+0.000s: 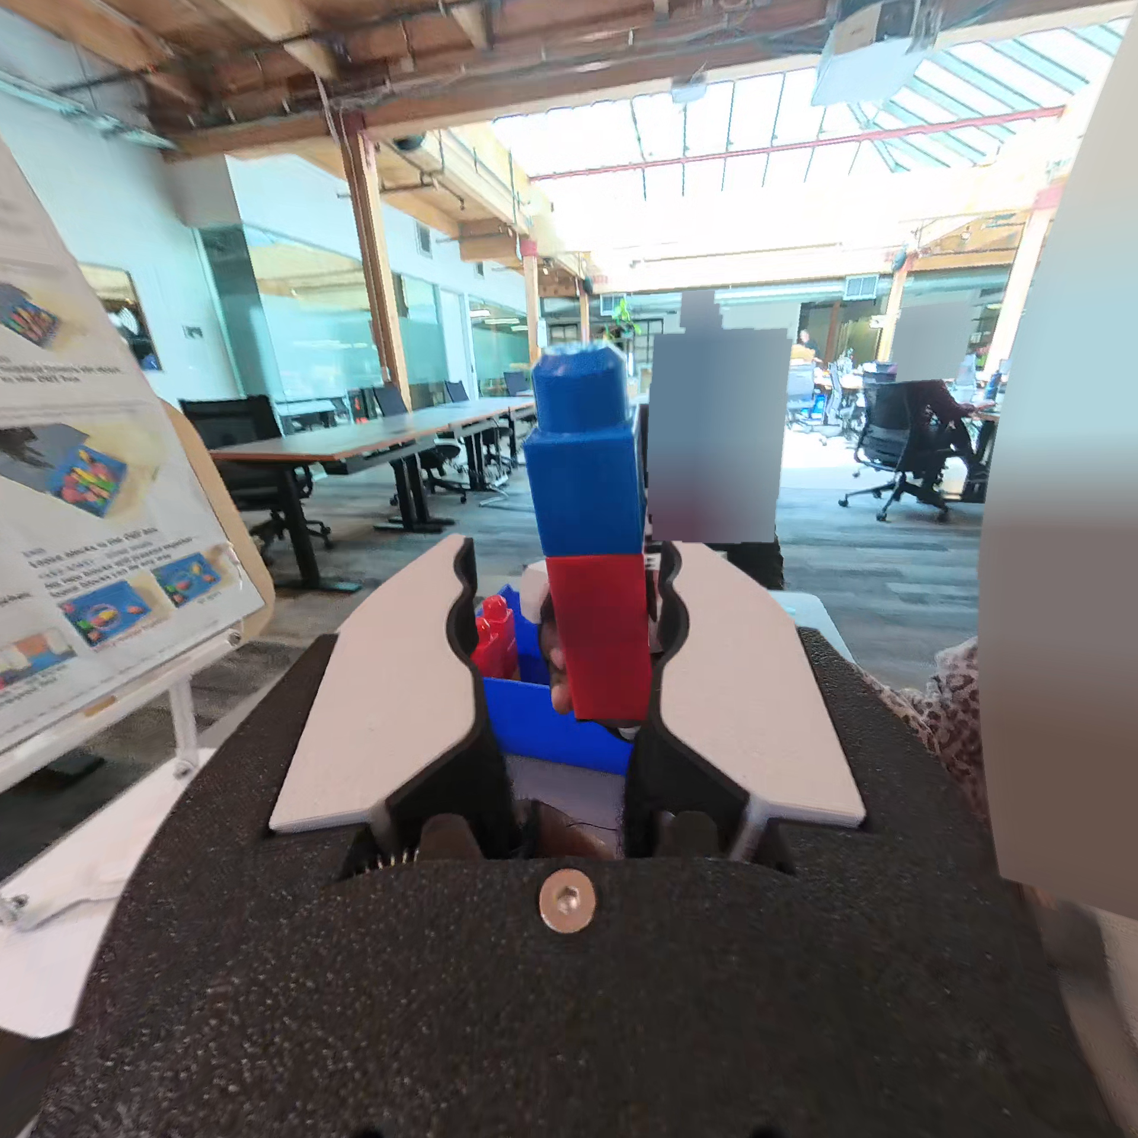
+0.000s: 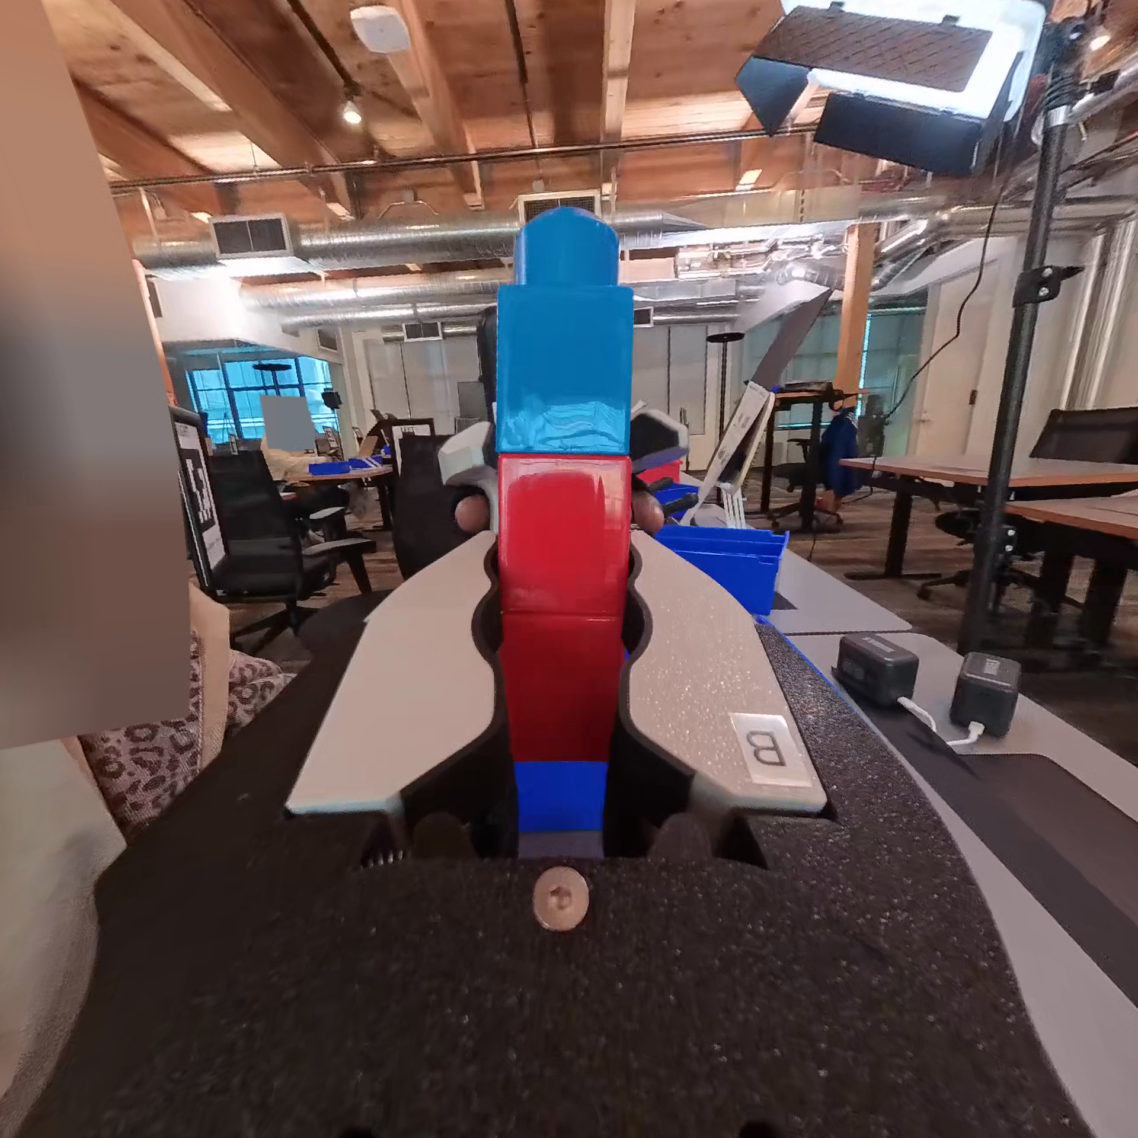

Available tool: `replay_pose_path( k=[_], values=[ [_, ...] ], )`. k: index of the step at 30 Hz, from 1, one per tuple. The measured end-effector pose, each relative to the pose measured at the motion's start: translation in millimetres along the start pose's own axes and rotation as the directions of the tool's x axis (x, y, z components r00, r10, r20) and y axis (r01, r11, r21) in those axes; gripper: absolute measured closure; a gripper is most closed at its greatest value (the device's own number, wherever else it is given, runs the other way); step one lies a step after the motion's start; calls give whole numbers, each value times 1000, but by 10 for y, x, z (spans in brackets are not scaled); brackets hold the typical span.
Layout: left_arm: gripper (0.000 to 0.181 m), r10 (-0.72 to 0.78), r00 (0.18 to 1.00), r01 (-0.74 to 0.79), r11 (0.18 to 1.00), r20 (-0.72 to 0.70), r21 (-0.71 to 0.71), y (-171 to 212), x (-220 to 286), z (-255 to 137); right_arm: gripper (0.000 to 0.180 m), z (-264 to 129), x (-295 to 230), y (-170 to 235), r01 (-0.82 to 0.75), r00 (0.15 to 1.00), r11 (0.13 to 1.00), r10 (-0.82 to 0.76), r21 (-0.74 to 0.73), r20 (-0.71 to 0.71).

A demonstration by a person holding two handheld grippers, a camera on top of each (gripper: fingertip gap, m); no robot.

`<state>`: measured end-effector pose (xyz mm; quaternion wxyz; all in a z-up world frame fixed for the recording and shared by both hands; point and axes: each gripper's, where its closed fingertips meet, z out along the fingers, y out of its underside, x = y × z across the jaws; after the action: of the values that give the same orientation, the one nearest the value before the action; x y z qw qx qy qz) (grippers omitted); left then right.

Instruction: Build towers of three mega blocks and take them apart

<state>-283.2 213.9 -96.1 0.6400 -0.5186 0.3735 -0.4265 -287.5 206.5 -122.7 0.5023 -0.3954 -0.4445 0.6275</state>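
The right claw [image 2: 561, 554] grips the tower [image 2: 563, 468] by its red blocks, blue block [image 2: 563, 369] on top, above a blue bin [image 2: 726, 560]. The left claw [image 1: 569, 591] seems open around it, possibly touching.

Tower [image 2: 563, 492]: one blue block, two red blocks.
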Motion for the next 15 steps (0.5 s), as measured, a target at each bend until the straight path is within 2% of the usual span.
replay_pose_path(
  k=[2,5,8,11,13,15],
  values=[
    [124,-10,999,9,999,-36,-49,120,47,113,144,11,-13,11,6,1000,1000,-6,-7,4],
    [143,3,995,-11,997,-98,-75,220,151,244,144,42,-26,73,29,1000,999,-29,-44,3],
    [144,6,992,-18,995,-126,-96,259,178,246,142,2,-56,156,51,999,990,-48,-130,22],
    [144,18,995,-28,993,-94,-114,273,102,171,120,-166,28,190,115,991,962,-129,-247,-42],
    [144,43,992,-66,980,-121,-189,384,122,103,119,-273,20,-35,152,982,973,-169,-173,-84],
    [144,85,980,-131,956,-179,-263,522,195,44,129,-352,-36,-298,159,980,986,-164,-56,-111]
  ],
)
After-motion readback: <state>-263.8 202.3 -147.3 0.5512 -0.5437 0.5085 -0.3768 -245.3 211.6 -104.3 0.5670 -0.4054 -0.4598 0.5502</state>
